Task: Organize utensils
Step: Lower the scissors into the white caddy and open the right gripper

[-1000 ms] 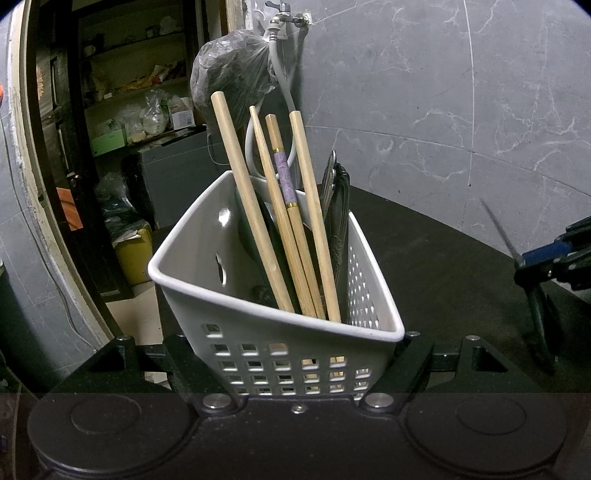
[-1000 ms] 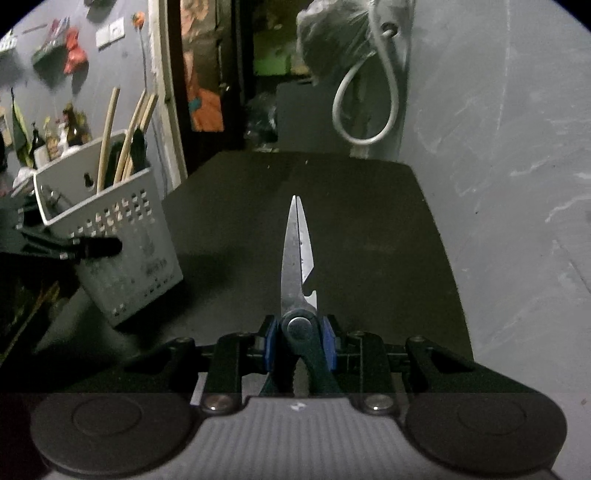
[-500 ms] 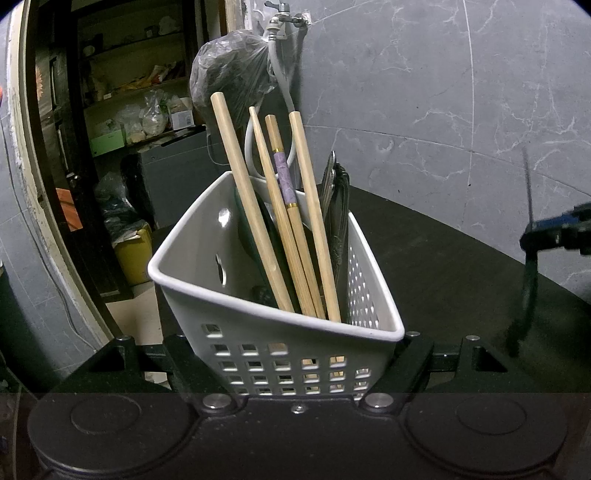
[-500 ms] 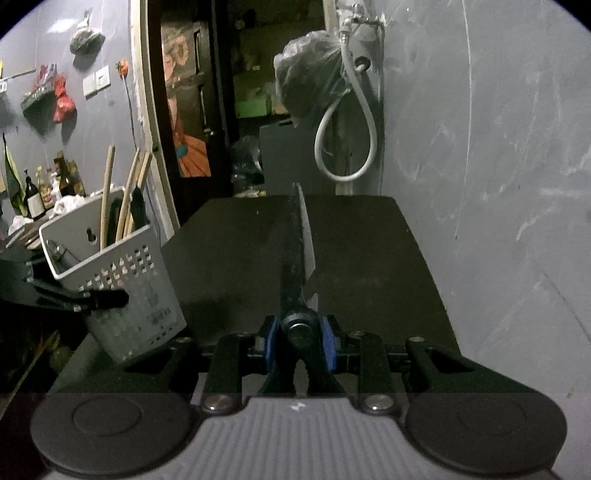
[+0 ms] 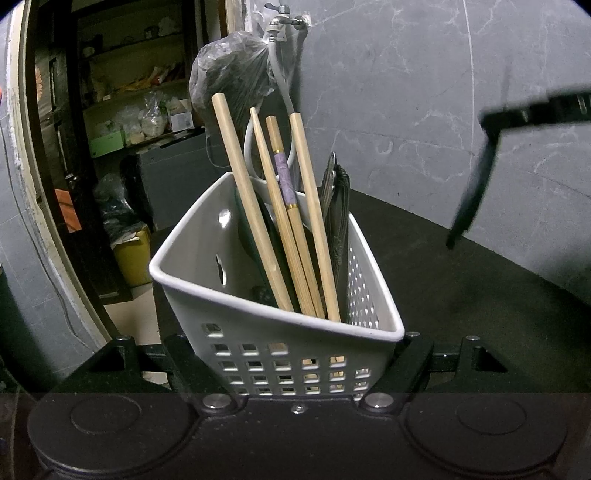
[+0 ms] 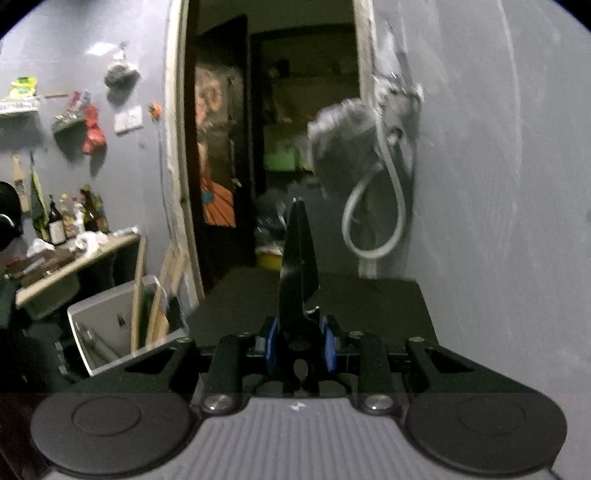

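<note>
My left gripper (image 5: pixel 295 347) is shut on the near end of a white perforated basket (image 5: pixel 207 280), one finger on each side. Several wooden handles (image 5: pixel 255 206), chopsticks (image 5: pixel 288 206) and dark metal utensils (image 5: pixel 340 221) stand in the basket. My right gripper (image 6: pixel 299 347) is shut on a pair of scissors (image 6: pixel 297 266) near the pivot, between its blue pads (image 6: pixel 272 343). The closed blades point forward and up, well above the black table (image 6: pixel 369 302). The left wrist view shows that gripper high at the right (image 5: pixel 535 110), the scissors' handles (image 5: pixel 472 192) hanging below it. The basket (image 6: pixel 107 325) lies low to its left.
A tap (image 5: pixel 284 22) with a looped hose (image 6: pixel 373 221) and a hanging plastic bag (image 5: pixel 229 74) sit on the grey wall behind the table (image 5: pixel 480 295). A doorway (image 6: pixel 280 147) opens beyond, with a yellow bin (image 5: pixel 133 254). A counter with bottles (image 6: pixel 74 236) stands at the far left.
My right gripper has risen with the scissors and tipped upward, so the blades now stand against the doorway instead of the tabletop. My left gripper and the basket have not moved.
</note>
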`<state>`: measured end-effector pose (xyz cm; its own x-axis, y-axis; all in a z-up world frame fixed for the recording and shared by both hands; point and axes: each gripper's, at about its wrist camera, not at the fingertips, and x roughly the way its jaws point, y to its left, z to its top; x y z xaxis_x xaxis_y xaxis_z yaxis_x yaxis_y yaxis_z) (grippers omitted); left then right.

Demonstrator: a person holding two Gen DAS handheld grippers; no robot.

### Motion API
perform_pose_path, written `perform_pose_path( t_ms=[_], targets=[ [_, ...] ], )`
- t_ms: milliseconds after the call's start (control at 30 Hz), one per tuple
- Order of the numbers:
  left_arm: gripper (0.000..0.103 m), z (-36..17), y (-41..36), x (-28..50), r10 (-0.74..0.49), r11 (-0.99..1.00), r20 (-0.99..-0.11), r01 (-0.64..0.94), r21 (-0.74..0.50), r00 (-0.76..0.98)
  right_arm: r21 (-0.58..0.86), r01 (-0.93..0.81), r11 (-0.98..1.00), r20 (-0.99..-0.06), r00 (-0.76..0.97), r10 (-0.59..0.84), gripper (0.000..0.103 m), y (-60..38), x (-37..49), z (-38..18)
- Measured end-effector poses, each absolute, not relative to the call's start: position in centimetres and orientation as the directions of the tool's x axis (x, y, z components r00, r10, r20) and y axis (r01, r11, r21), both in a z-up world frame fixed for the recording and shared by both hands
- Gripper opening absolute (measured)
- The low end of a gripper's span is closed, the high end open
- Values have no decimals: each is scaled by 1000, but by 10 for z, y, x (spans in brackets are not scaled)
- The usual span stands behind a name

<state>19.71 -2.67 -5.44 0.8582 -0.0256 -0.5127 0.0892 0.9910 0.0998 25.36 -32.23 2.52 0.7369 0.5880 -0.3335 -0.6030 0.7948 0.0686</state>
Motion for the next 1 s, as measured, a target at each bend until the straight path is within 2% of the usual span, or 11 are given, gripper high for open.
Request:
perform_pose_path(
  t_ms=[300, 467, 600, 1000],
  targets=[
    [78, -54, -25, 199, -28, 992, -507, 86, 91, 861, 124, -733, 668, -158, 651, 743, 29, -296, 261, 97],
    [78, -54, -25, 199, -26, 992, -503, 83, 92, 864, 152, -805, 574, -125, 560, 819, 29, -274, 265, 112],
    [78, -54, -26, 200, -25, 993, -498, 77, 85, 867, 145, -842, 519, -143, 501, 853, 29, -249, 269, 106],
    [78, -55, -25, 198, -22, 995, -491, 68, 78, 871, 129, -877, 462, -296, 411, 863, 29, -208, 265, 59]
  ],
)
